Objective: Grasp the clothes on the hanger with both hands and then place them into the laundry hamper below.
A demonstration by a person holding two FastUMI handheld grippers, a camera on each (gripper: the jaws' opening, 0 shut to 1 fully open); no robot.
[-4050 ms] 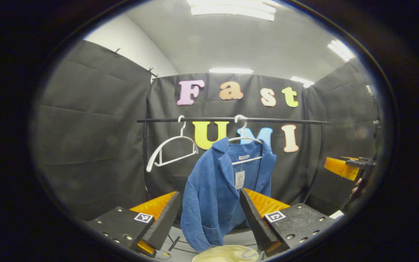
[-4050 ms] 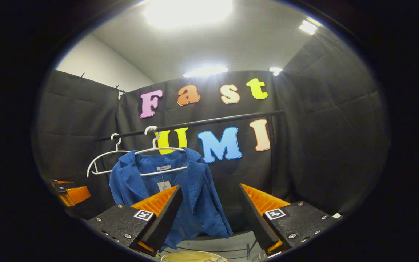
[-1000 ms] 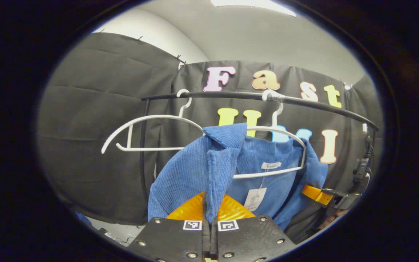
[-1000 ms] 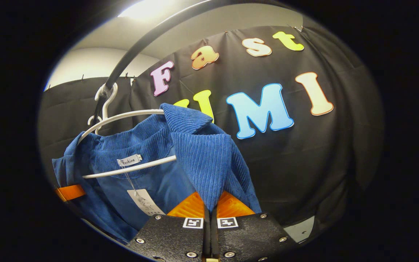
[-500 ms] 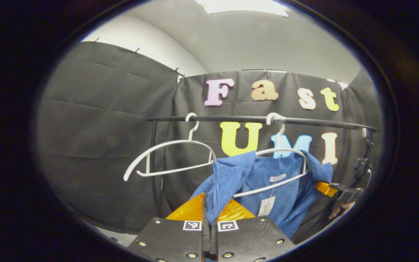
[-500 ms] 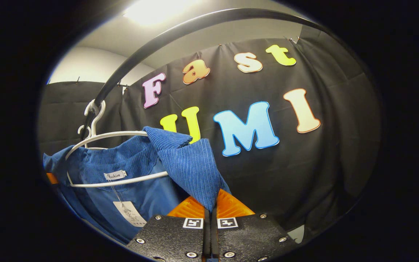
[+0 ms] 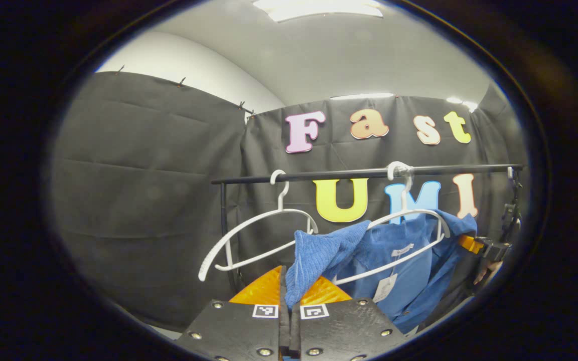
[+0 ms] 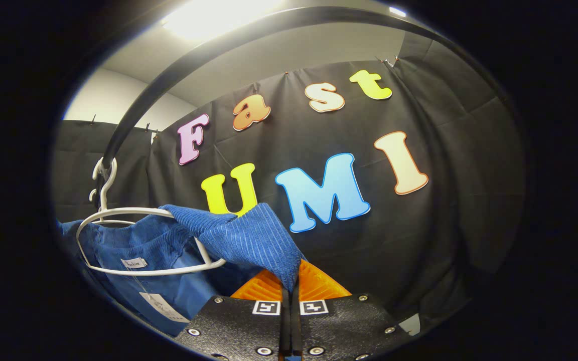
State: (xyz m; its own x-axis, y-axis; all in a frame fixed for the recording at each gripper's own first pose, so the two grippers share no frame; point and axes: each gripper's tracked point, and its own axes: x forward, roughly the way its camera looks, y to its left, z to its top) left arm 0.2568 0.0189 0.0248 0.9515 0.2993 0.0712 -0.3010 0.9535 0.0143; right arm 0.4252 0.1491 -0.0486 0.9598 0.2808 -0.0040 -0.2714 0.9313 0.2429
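Note:
A blue corduroy jacket (image 7: 409,271) hangs partly off a white hanger (image 7: 419,215) on the black rail (image 7: 359,174). My left gripper (image 7: 289,296) is shut on the jacket's left front edge, which stretches toward me. My right gripper (image 8: 290,291) is shut on the jacket's other front edge (image 8: 254,240), pulled off the hanger (image 8: 118,213) toward me. In the left gripper view, the right gripper (image 7: 484,247) and a hand show at the far right beside the jacket. The hamper is out of sight.
An empty white hanger (image 7: 259,235) hangs on the rail left of the jacket. The rail's upright post (image 7: 224,225) stands at the left end. The rail (image 8: 178,65) arcs close overhead in the right gripper view. Black cloth walls enclose the booth.
Both grippers, open before the jacket 4 s ago, closed on its front edges. In the last second they pulled back and down, drawing the shoulders off the tilting hanger.

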